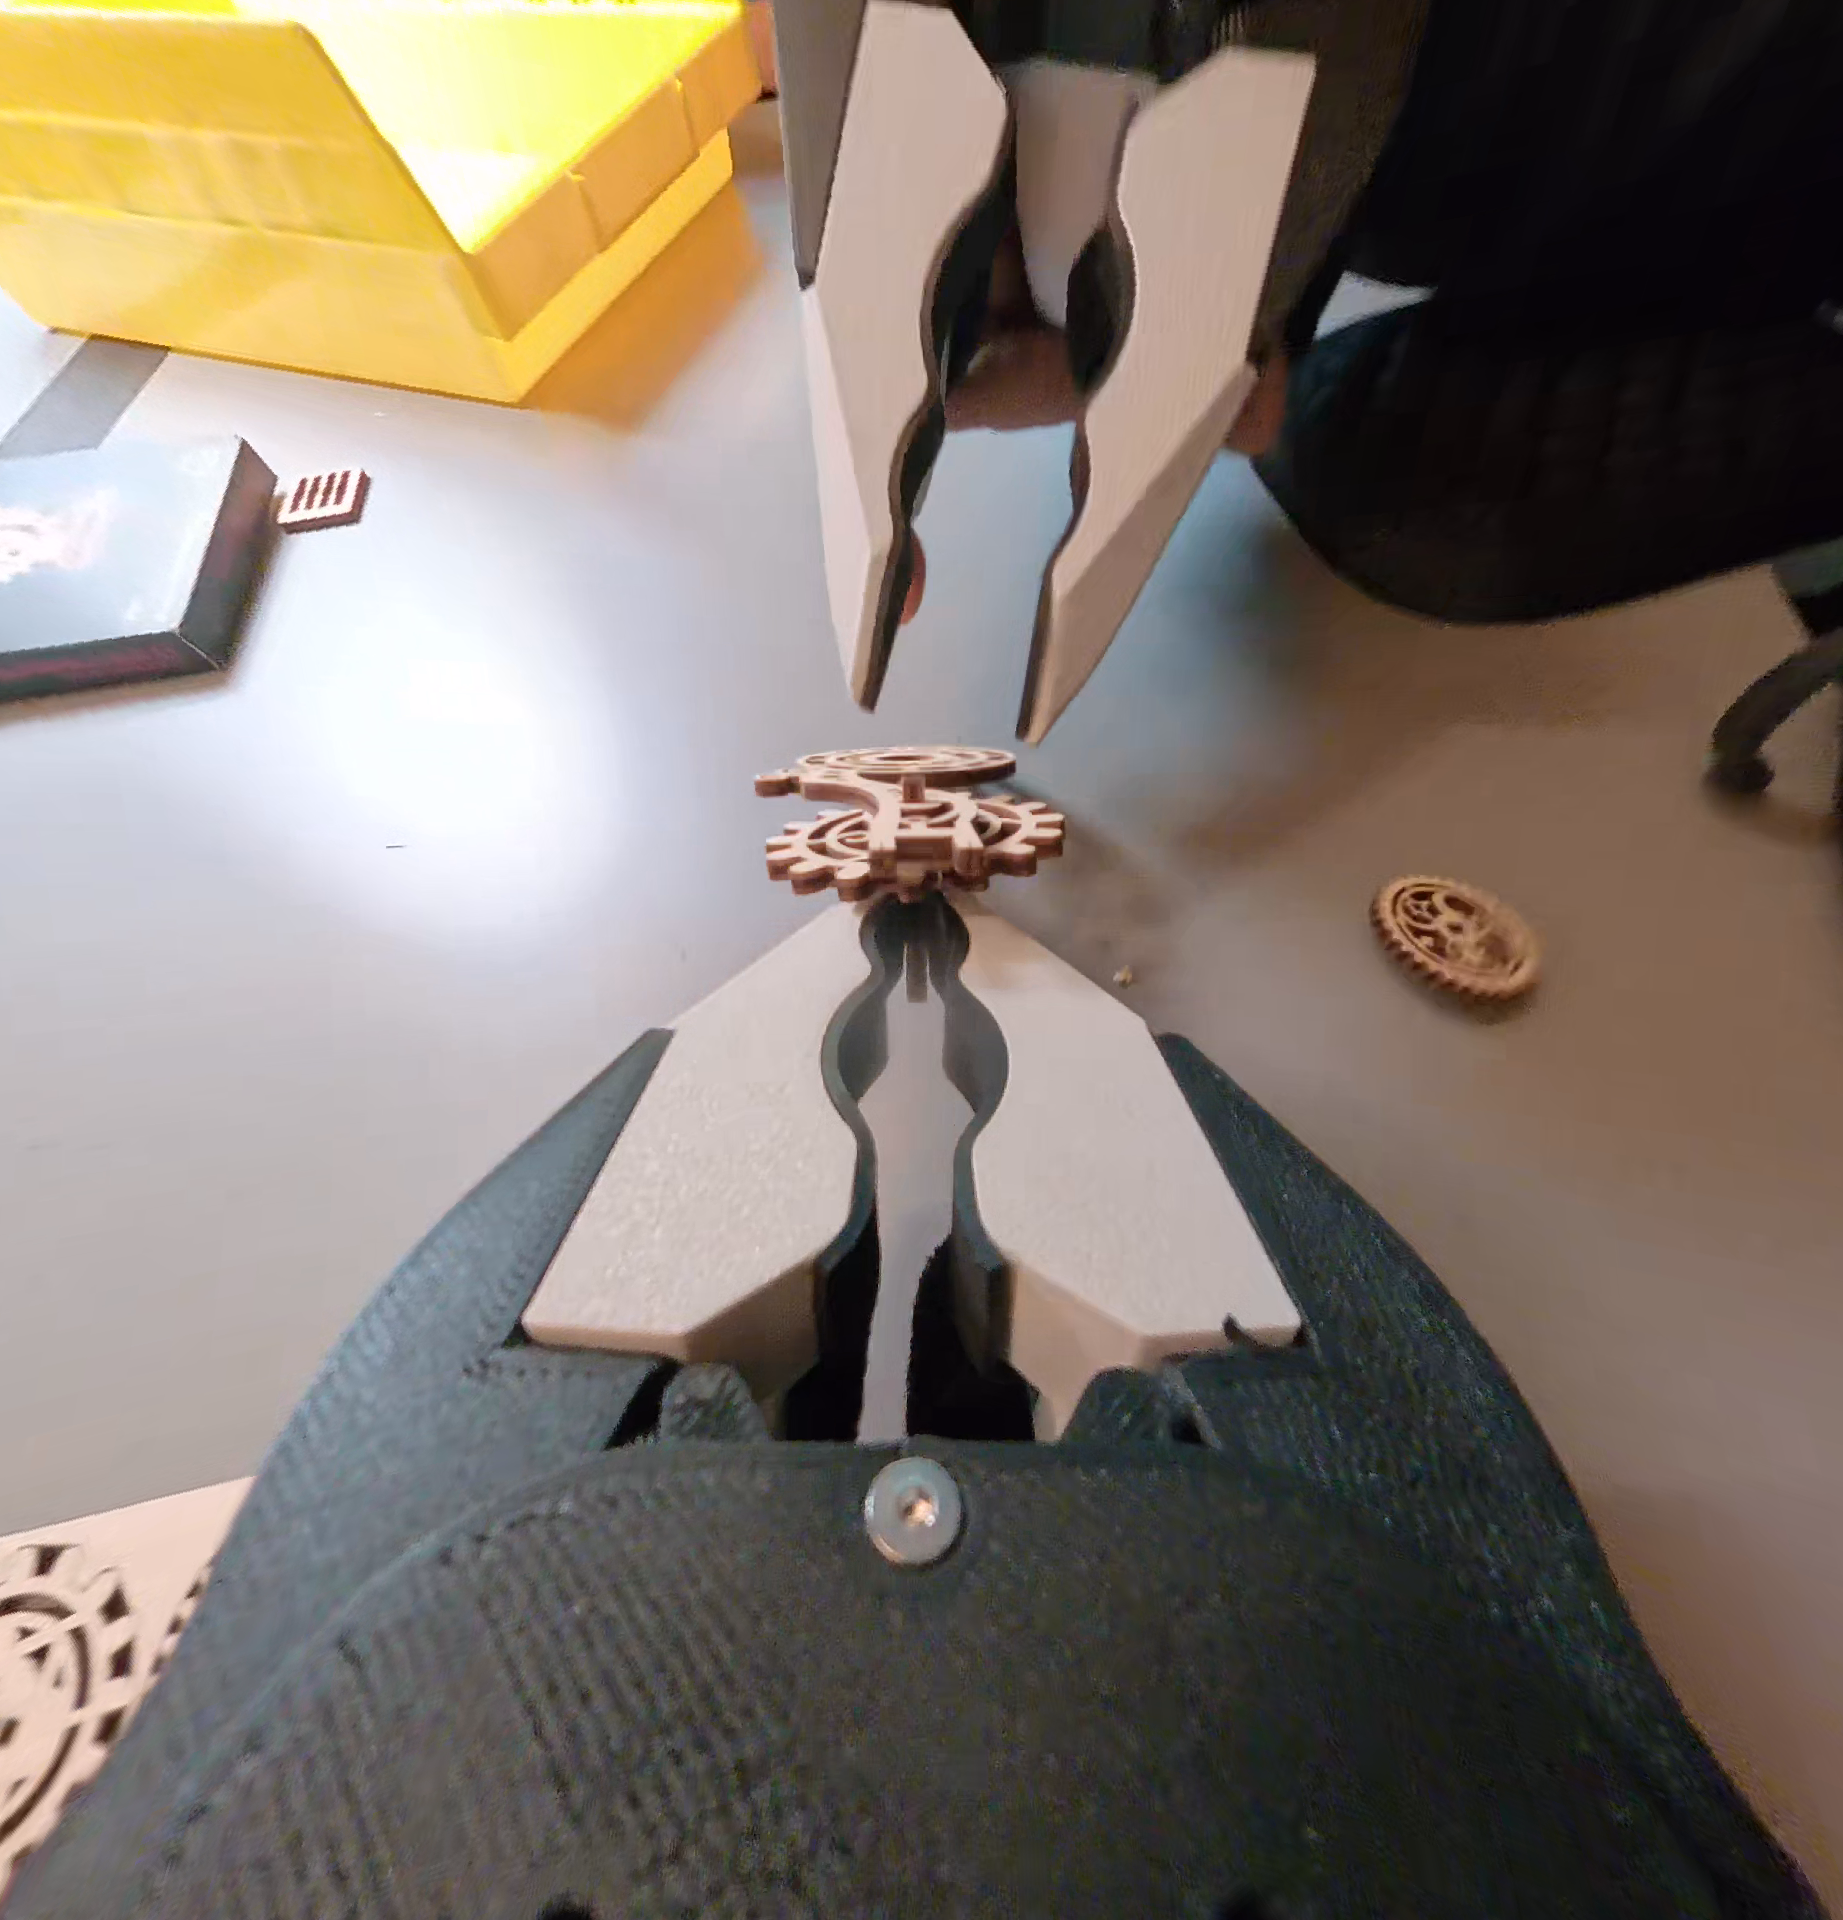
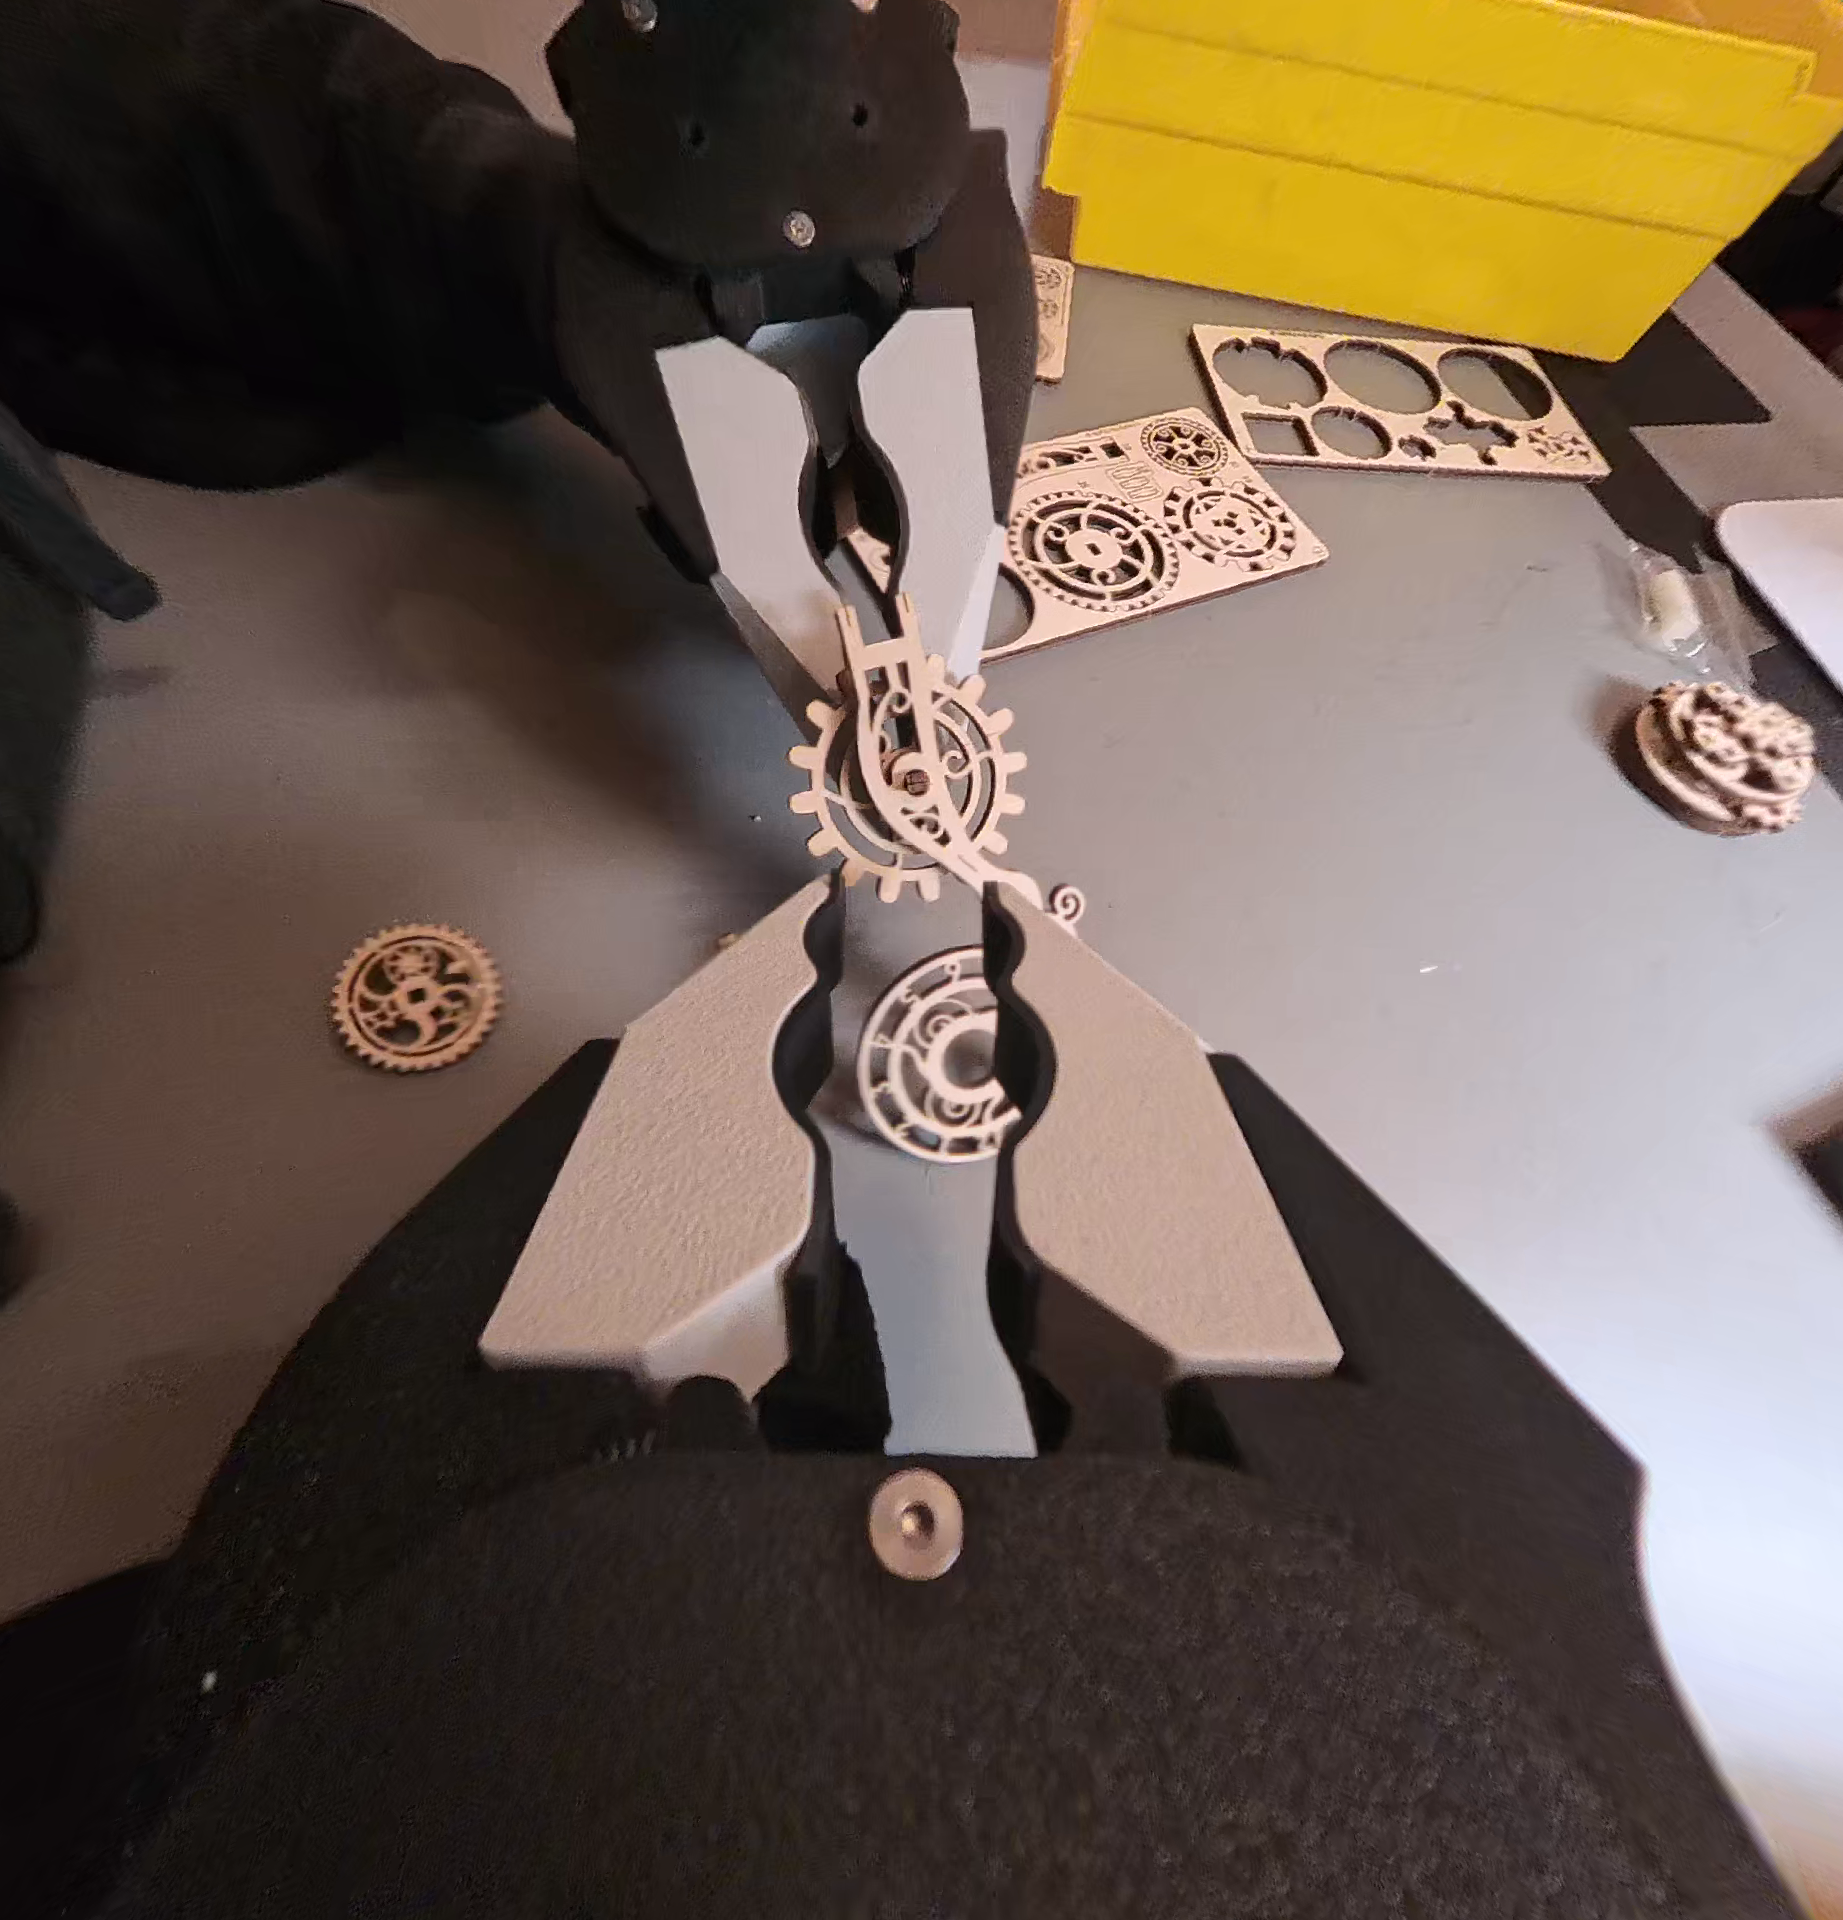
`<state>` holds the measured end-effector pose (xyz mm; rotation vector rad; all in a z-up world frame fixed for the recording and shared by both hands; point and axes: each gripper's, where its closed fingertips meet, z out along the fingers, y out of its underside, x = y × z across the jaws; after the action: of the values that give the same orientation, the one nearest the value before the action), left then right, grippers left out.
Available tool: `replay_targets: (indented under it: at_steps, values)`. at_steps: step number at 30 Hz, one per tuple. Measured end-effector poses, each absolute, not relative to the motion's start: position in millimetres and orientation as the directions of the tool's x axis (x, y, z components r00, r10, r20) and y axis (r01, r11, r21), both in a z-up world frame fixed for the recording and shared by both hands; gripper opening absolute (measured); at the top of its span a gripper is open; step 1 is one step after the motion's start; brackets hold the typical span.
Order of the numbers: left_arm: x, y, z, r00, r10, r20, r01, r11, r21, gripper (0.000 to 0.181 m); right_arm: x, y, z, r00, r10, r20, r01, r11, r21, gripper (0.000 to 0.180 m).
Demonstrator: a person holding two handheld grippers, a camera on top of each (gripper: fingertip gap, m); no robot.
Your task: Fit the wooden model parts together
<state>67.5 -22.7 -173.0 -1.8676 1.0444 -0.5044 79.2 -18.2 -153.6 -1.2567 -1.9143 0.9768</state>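
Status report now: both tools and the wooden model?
Left tool shut on gear assembly. Right tool open, just short of it. Nothing in the way.

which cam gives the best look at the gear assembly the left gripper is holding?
Right wrist view: the gear assembly faces the lens, teeth and scrollwork clear, held by the left gripper. Left wrist view shows it nearly edge-on, stacked layers only.

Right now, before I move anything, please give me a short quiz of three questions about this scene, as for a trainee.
1. Which gripper holds the gear assembly?
2. True or false: the loose gear lies flat on the table.
3. The right gripper has its jaws: A open; B shut on the loose gear; C out of view.
Key: 1 the left gripper; 2 true; 3 A.
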Motion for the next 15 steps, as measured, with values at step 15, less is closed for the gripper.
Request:
replay_targets:
  at_steps: [15]
  values:
    - [54.5,-1.1,-132.6,0.608,-0.688,0.396,0.119,-0.415,-0.902,0.001,50.7,-0.1,-126.4,-0.200,0.906,0.373,0.400,0.423,-0.813,0.029]
